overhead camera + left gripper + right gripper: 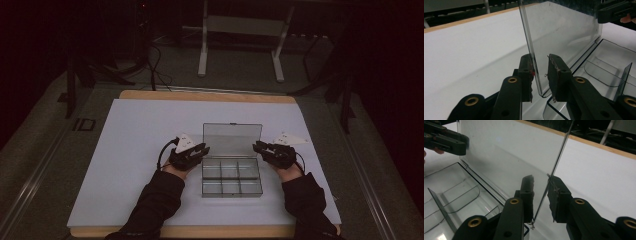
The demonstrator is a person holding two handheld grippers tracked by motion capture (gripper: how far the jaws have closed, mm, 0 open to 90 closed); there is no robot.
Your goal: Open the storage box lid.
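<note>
A clear plastic box [232, 179] with six compartments sits on the white sheet [125, 150] near the table's front edge, its see-through lid [232, 140] standing upright. The left gripper [541, 72] straddles the lid's left edge with jaws parted, one pad touching; the right gripper [541, 195] straddles the right edge likewise, unclenched. The dark room beyond is hard to make out

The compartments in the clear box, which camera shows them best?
The high view: it looks down on all six compartments below the raised lid. The left gripper view catches a few dividers at its right edge; the right gripper view shows some at its left.
</note>
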